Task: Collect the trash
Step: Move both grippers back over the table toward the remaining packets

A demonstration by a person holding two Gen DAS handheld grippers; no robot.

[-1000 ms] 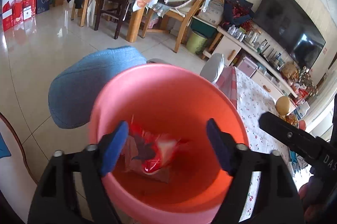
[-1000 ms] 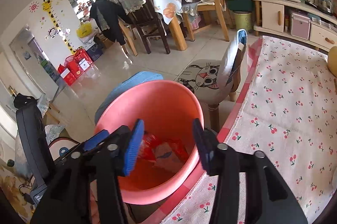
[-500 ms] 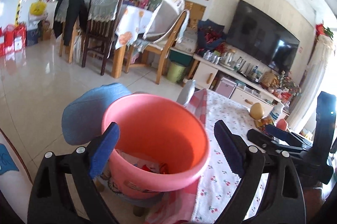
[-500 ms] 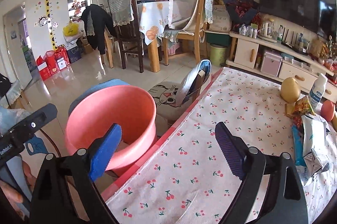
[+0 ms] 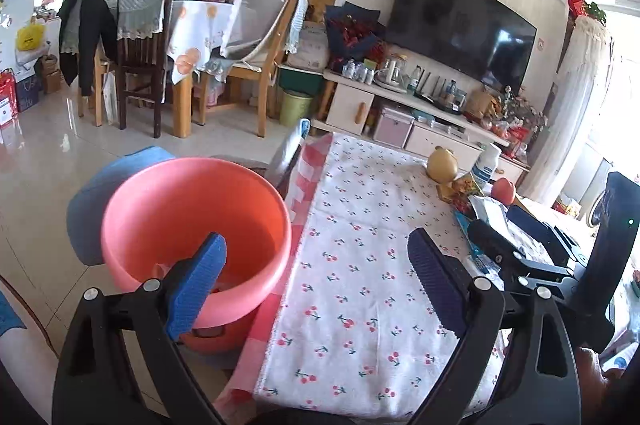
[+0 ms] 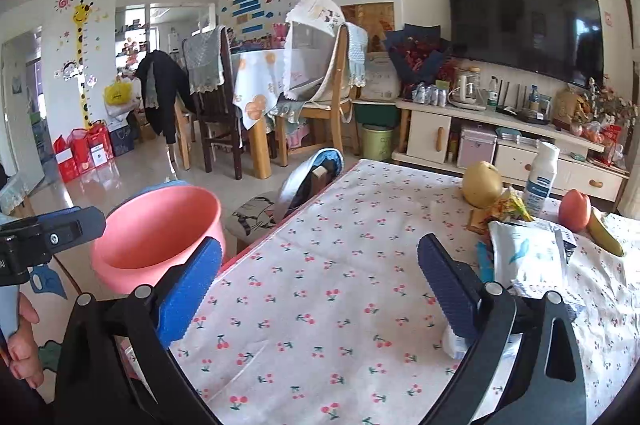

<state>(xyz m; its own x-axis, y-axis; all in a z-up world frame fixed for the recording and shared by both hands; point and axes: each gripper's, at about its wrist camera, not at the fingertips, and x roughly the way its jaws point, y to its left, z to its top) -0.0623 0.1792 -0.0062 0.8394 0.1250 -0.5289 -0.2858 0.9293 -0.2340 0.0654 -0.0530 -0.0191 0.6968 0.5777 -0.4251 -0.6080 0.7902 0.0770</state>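
Observation:
A pink bucket [image 5: 192, 209] stands beside the table's left edge, with red wrappers low inside it; it also shows in the right wrist view [image 6: 160, 225]. My left gripper [image 5: 316, 265] is open and empty above the table edge next to the bucket. My right gripper [image 6: 320, 265] is open and empty over the cherry-print tablecloth [image 6: 340, 265]. A white and blue plastic bag [image 6: 528, 257] and a colourful snack wrapper [image 6: 508, 209] lie on the table to the right of the right gripper.
A yellow pear [image 6: 482, 185], a white bottle [image 6: 540, 177], a red apple [image 6: 574, 211] and a banana [image 6: 604, 235] stand at the table's far right. A cat-print stool [image 6: 256, 213] and a blue stool [image 5: 92, 201] stand by the bucket.
Both grippers have drawn back from over the bucket and swung right toward the table. Both have opened wider. The wrappers stay in the bucket.

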